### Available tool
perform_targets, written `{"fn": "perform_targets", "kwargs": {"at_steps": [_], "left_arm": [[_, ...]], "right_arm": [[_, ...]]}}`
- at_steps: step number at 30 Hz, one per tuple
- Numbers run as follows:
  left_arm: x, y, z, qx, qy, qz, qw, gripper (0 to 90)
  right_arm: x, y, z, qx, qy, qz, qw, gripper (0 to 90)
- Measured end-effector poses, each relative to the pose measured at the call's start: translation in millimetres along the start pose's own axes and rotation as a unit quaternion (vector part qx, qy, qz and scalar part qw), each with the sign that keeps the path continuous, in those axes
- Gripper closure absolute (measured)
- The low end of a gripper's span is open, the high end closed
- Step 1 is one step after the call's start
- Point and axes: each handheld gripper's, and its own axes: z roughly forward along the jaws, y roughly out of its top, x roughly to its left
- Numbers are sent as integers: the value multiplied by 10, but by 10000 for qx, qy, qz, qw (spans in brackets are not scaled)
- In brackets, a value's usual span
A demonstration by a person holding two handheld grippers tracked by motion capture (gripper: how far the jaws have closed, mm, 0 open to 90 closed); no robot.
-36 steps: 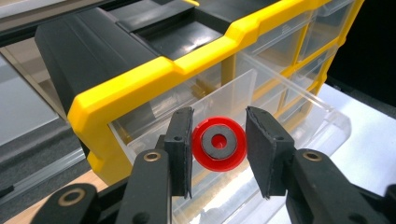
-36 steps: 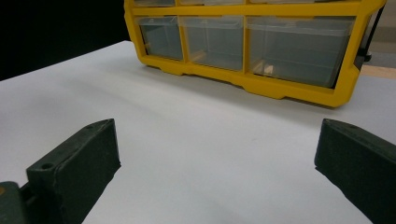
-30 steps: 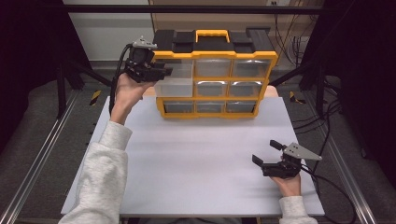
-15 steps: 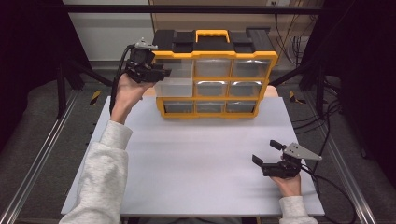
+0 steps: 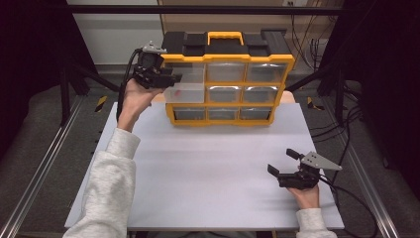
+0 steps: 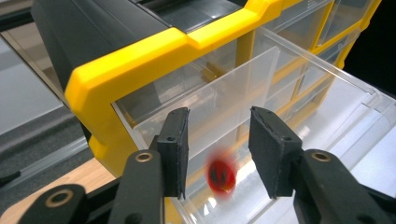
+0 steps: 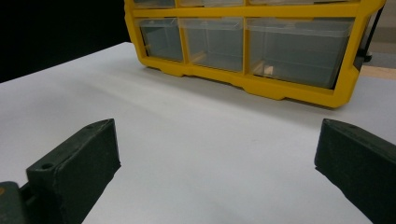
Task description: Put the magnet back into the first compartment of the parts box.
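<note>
I can make out no word, number or brand on anything I see from here. The one mark is a dark figure on the small red object (image 6: 221, 175) in the pulled-out clear drawer (image 6: 327, 116) of the yellow organizer (image 5: 225, 79), too blurred for me to read

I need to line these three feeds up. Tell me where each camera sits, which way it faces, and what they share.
High view: above the person's side, looking forward and down on the table; both forearms and grippers show.
Left gripper view: on the left gripper, looking into the pulled-out clear drawer, a red object falling beyond its parted jaws.
Right gripper view: on the right gripper, low over the table, facing the organizer's bottom row.
All share the yellow organizer.
</note>
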Motion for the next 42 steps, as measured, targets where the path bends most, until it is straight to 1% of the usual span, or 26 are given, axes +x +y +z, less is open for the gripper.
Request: {"fn": "perform_targets", "kwargs": {"at_steps": [2, 3, 5, 6, 9, 11, 12, 14, 15, 18, 21, 23, 24, 27, 29, 31, 32, 33, 35, 37, 42], "left_arm": [[-6, -2, -32, -96, 30, 7, 9999, 542], [-8, -3, -46, -142, -5, 3, 9999, 529], [-8, -4, -96, -227, 13, 15, 9997, 518], [-13, -9, -126, -321, -25, -32, 9995, 502], [-25, -22, -199, -438, -94, -50, 9990, 451], [-42, -44, -254, -499, -84, -12, 9987, 398], [-46, -56, -278, -570, -62, 46, 9983, 383], [-58, -90, -331, -665, -71, 65, 9977, 345], [-68, -116, -366, -701, -148, -13, 9974, 329], [-78, -172, -424, -843, -210, -72, 9962, 282], [-104, -241, -465, -962, -229, -61, 9951, 229], [-125, -287, -486, -988, -193, 5, 9949, 198], [-126, -306, -496, -1038, -151, 64, 9945, 183], [-124, -381, -544, -1179, -152, 39, 9929, 141], [-125, -423, -563, -1210, -136, 47, 9926, 104], [-126, -479, -589, -1242, -171, 42, 9921, 79], [-129, -518, -605, -1280, -190, 22, 9916, 72], [-142, -553, -616, -1264, -242, -48, 9917, 59], [-149, -611, -635, -1284, -262, -40, 9914, 45], [-161, -689, -654, -1360, -292, -56, 9903, 37], [-184, -894, -677, -1424, -336, -82, 9892, 20]], "right_arm": [[-2, 0, 1, -1, 1, 3, 10000, 3], [-2, 0, 1, -2, 0, 1, 10000, 3], [-2, 0, 3, 9, 6, 11, 10000, 3], [-2, -1, 4, 11, 7, 6, 10000, 3], [-3, 1, 3, 2, -2, 7, 10000, 3], [-1, 2, 0, -5, -6, 14, 10000, 3], [-2, 2, 0, -15, -10, 5, 10000, 3], [-2, 2, -1, -6, -10, 15, 10000, 3], [-2, 1, 0, -3, -11, 13, 10000, 3], [-2, 1, 3, -7, -12, 8, 10000, 3], [-2, 1, 1, 0, -15, 9, 10000, 3], [-3, 1, 3, 2, -20, 0, 10000, 3], [-3, 0, 2, 1, -19, 2, 10000, 3], [-2, 0, 3, 0, -14, 2, 10000, 3], [0, 1, 0, -1, -11, 11, 10000, 3], [-2, 2, -2, -17, -17, -1, 10000, 3], [-3, 3, -2, -14, -20, 4, 10000, 3], [-3, 3, -2, -15, -23, 3, 10000, 3], [-2, 2, 0, -13, -17, 6, 10000, 3], [0, 2, 0, -7, -12, 14, 10000, 3], [-3, 4, -2, -25, -19, 5, 10000, 3]]}}
